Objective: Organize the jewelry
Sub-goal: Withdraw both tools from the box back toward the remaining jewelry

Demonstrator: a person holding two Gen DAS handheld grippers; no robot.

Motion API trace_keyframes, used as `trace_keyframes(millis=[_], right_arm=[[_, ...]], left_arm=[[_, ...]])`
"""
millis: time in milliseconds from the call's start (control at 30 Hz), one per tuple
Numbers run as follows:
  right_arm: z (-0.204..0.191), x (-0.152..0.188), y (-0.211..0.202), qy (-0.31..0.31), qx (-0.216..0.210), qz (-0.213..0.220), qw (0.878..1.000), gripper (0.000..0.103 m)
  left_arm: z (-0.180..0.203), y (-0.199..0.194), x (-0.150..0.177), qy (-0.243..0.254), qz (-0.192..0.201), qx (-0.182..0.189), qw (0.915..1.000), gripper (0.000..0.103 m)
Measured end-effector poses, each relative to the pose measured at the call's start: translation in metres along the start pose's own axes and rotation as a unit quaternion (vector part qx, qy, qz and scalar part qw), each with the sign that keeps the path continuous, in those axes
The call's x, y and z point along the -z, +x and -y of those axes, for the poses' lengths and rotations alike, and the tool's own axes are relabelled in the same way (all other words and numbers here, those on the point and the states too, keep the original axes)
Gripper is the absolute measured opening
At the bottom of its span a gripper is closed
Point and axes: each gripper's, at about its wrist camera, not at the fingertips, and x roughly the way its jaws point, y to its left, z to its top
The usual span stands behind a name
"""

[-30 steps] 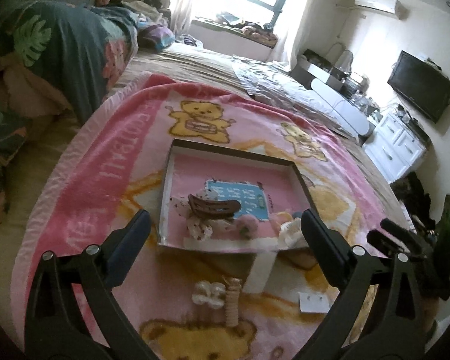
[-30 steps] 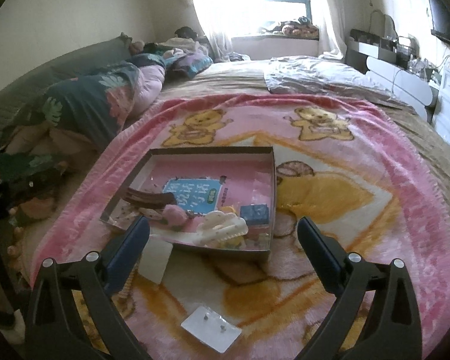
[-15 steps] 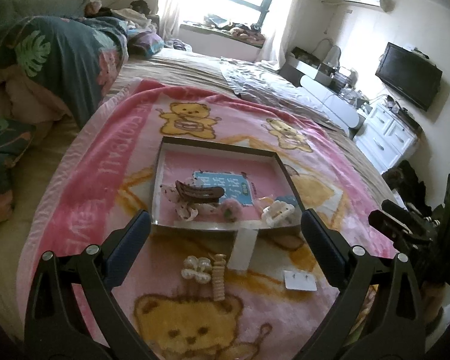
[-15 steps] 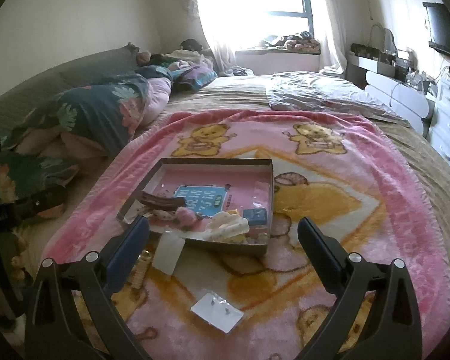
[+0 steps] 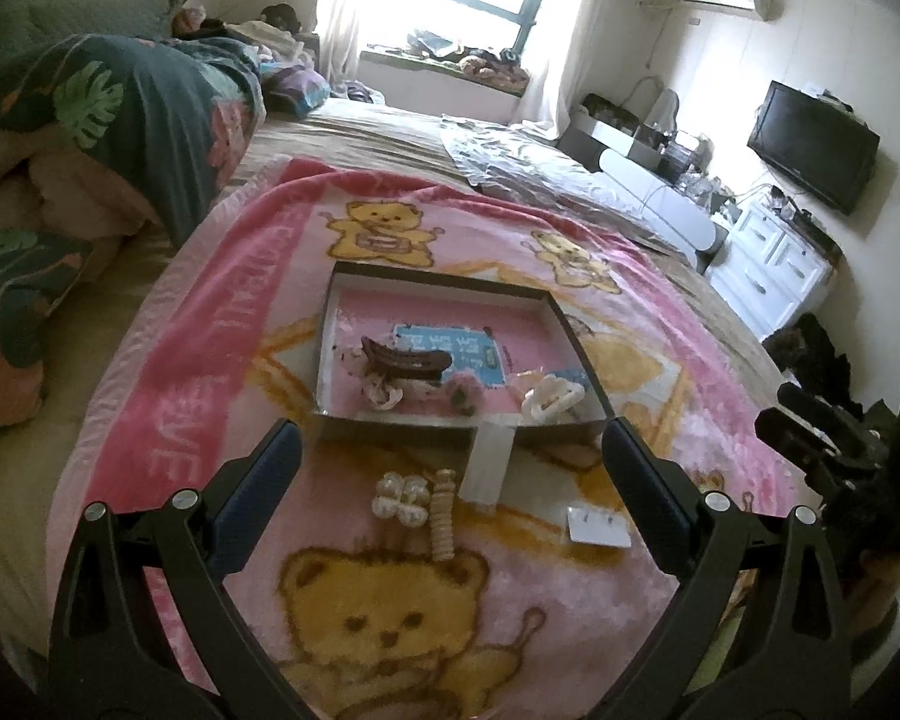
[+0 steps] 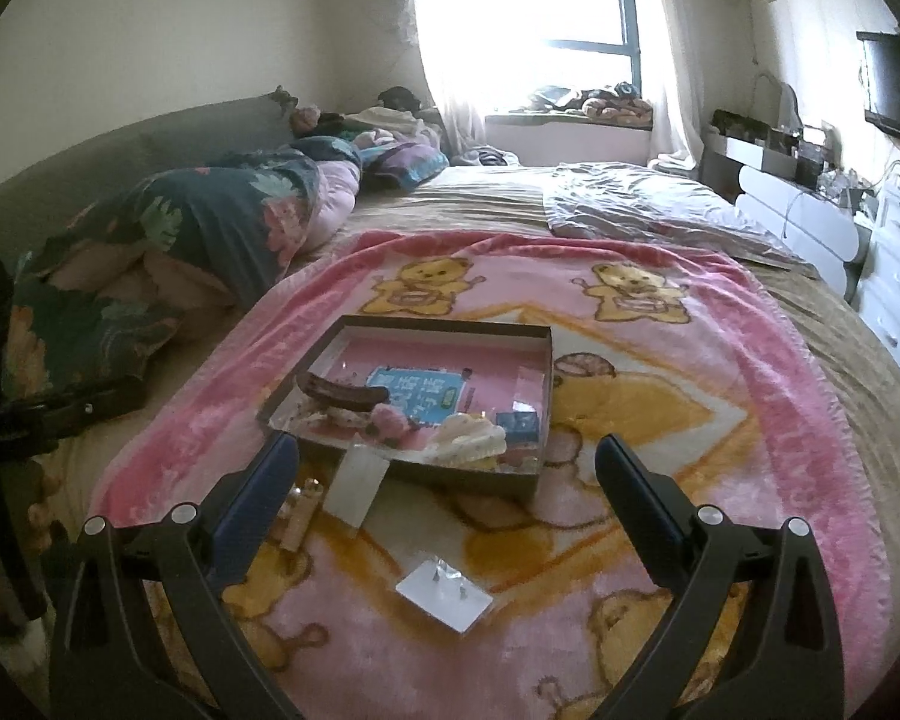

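Left wrist view: left gripper spread wide, empty; beaded hair clip just ahead between its fingers, lengthwise; right gripper equally agape.

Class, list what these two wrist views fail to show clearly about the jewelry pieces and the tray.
- Left wrist view: print on the blue card is too blurred to read.
- Right wrist view: the left finger of the right tongs covers part of the beaded piece.
- Both views: studs on the white earring card are too small to identify.
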Motion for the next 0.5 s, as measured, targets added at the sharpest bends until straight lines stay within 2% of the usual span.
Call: trace_keyframes(millis=[500], right_arm=[[-0.013, 0.042, 0.004, -0.027, 0.006, -0.034, 0.999, 0.099]], left_arm=[[0.008, 0.008, 0.043, 0.035, -0.031, -0.018, 0.9987, 0.094]])
